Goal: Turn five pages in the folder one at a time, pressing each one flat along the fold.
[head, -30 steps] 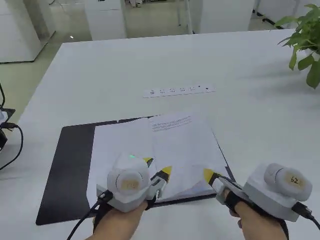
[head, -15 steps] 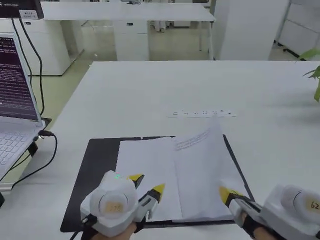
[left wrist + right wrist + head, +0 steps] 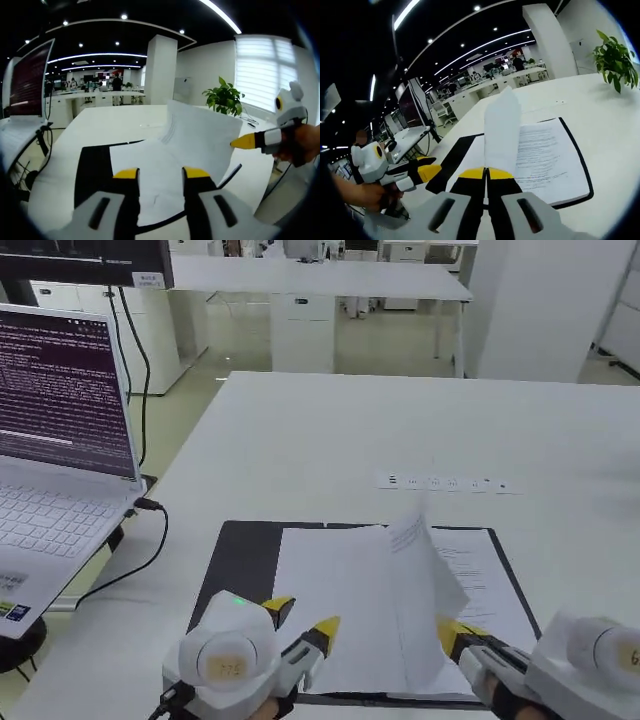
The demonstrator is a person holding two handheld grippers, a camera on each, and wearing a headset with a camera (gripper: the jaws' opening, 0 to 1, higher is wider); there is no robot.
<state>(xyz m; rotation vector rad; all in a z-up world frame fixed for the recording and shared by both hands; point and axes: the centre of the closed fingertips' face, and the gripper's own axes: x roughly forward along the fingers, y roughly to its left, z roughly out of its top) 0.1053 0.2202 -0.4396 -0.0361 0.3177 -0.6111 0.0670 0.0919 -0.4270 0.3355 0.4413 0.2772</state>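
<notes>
White printed paper page [image 3: 420,575] stands lifted over the black open folder [image 3: 238,560] on the white counter [image 3: 330,430]. The right gripper [image 3: 452,632] pinches its near edge, apparently to carry it leftward. The left gripper [image 3: 303,615], jaws spread, hovers over the folder's left side, likely ready to press the fold.

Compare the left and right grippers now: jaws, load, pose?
Left gripper has jaws apart; right gripper has jaws shut. Left holds nothing over the flat left sheets; right pinches the raised page by its near edge. Both have yellow tips and sit at the folder's near edge.
</notes>
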